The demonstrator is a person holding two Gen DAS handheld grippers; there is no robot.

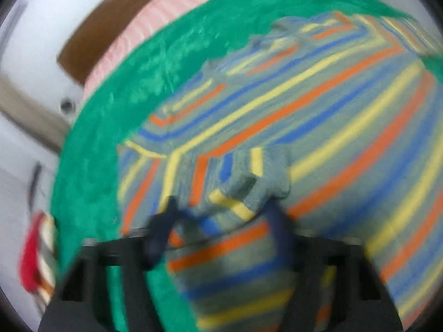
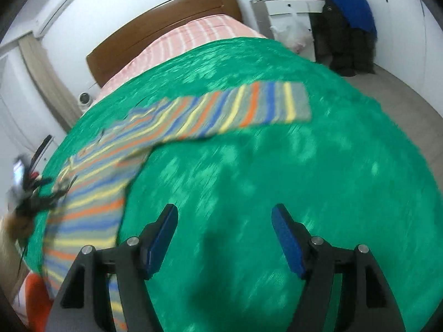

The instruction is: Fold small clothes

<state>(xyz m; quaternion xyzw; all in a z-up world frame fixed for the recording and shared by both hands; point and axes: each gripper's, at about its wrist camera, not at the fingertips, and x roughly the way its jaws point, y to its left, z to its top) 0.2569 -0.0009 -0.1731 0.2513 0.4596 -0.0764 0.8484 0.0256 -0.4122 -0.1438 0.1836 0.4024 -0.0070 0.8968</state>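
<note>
Striped knit sweater lies spread on the green blanket over the bed, one sleeve stretched flat to the side. Left claw is clamped on a bunched cuff fold. Right claw stands apart, empty, above the blanket. Judgement: fabric is soft, light, floppy and drapes; best to pinch hems or cuffs.

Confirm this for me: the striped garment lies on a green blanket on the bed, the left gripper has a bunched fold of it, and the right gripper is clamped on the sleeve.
Not quite. The right gripper is open and empty over the green blanket, as the right wrist view shows; the sleeve lies flat beyond it. The rest holds: the left gripper pinches a fold of the striped garment.
</note>
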